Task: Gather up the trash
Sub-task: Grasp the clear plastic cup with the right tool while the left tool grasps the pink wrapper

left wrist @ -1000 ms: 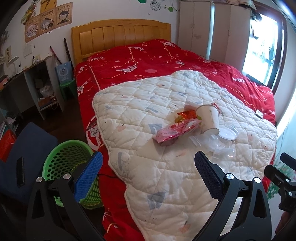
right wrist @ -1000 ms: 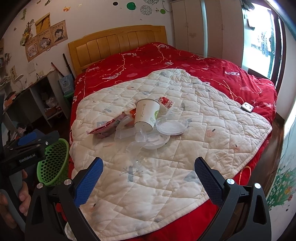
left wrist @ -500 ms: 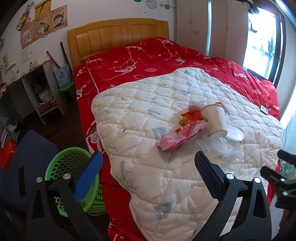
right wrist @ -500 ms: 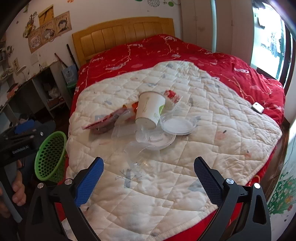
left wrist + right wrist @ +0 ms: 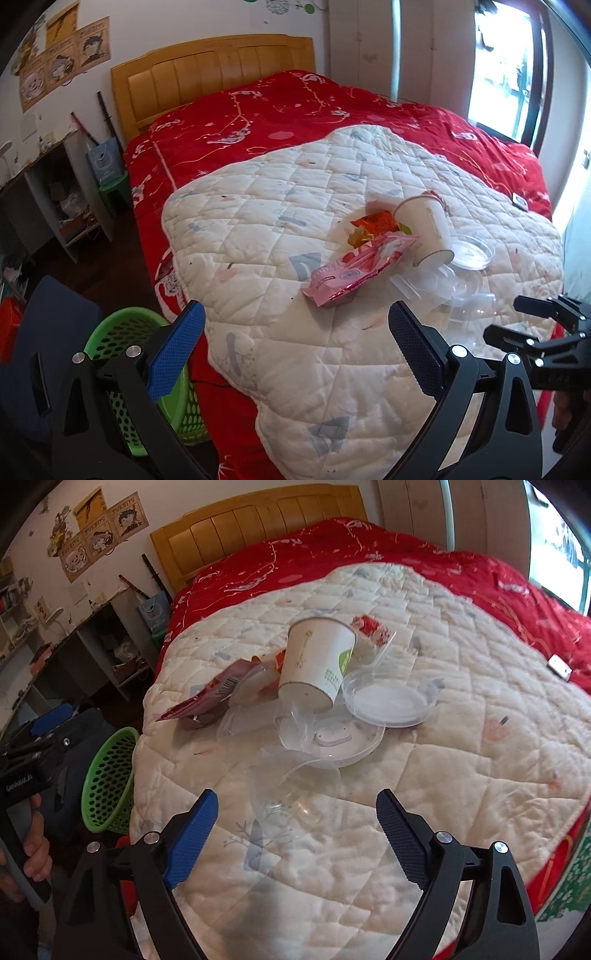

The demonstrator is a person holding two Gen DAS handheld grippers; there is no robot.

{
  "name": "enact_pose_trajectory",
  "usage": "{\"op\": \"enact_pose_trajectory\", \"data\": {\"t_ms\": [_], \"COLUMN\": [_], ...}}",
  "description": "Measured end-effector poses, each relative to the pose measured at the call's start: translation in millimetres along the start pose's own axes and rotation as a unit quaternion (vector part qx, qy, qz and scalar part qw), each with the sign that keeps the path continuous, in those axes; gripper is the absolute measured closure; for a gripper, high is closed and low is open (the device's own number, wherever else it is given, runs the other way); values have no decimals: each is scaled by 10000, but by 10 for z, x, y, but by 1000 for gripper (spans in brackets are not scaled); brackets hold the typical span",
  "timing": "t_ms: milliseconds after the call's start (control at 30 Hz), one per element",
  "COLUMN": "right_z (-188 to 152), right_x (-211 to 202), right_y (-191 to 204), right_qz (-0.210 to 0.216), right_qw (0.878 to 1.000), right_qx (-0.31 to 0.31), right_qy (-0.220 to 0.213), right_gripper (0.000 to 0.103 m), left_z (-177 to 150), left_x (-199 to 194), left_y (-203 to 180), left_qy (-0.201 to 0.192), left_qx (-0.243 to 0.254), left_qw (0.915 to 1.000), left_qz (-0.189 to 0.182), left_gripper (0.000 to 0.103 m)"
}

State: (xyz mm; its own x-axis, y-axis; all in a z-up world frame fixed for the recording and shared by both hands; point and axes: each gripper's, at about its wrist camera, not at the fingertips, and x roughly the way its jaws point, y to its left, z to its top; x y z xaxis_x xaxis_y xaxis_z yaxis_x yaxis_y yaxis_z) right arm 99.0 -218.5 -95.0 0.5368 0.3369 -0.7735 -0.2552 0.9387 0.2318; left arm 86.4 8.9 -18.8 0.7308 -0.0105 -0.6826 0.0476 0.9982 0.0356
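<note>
1. The step in hand looks like a first pick from the trash pile in the middle of the white quilt [image 5: 461, 775]. The right gripper [image 5: 297, 825] has its jaws apart; they have just been closing a little, with nothing pressed between them yet.
2. The nearest piece is a clear plastic cup [image 5: 295, 779] lying on its side just above the gripper in the right wrist view, at the near edge of the pile. I would bring the pads down on either side of its wall and squeeze gently, since thin plastic will likely buckle or slip.
3. Behind it sit a white lid [image 5: 343, 742], a clear lid [image 5: 388, 698], a tipped paper cup [image 5: 317, 661] and a pink wrapper [image 5: 358, 269]. Lifting the clear plastic cup straight up should avoid dragging these.
4. The left gripper [image 5: 293, 349] also stands open and empty, low in its frame, over the quilt's near edge.
5. The green basket [image 5: 122, 328] stands on the floor at lower left, beside the bed. The path from pile to basket crosses the quilt's edge and the red bedspread [image 5: 295, 110]; it looks open, though the left gripper sits near it.
</note>
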Motion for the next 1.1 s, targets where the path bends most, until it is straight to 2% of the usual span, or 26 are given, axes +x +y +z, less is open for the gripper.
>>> {"op": "enact_pose_trajectory", "data": {"t_ms": [333,467,600,700,767,800,867,900,933,1100], "right_z": [37,73,72,64,58,54,55,54,59,60], "right_x": [327,401,416,388,355,332,283,246,223,85], "right_y": [-99,-125,-122,-108,-108,-107,-91,-88,-82,-21], "right_qz": [267,353,452,401,395,397,378,355,349,343], "right_qw": [9993,9987,9981,9984,9985,9985,9987,9988,9989,9991], "right_qx": [92,143,186,189,197,197,201,206,208,228], "right_qy": [247,347,385,358,334,315,280,251,228,115], "right_gripper": [23,31,39,40,40,40,40,40,40,40], "left_z": [21,32,62,84,95,99,109,113,116,146], "left_x": [379,582,761,885,949,969,969,950,919,758], "left_y": [-177,-266,-346,-414,-441,-442,-417,-397,-374,-184], "left_qy": [166,286,325,378,430,452,456,433,399,296], "left_qx": [685,934,1125,1314,1359,1347,1240,1165,1090,671], "left_qw": [9969,9943,9917,9892,9882,9881,9888,9895,9902,9929], "left_qz": [-342,-422,-533,-530,-557,-591,-697,-740,-777,-937], "left_gripper": [7,16,20,32,49,53,70,74,83,94]}}
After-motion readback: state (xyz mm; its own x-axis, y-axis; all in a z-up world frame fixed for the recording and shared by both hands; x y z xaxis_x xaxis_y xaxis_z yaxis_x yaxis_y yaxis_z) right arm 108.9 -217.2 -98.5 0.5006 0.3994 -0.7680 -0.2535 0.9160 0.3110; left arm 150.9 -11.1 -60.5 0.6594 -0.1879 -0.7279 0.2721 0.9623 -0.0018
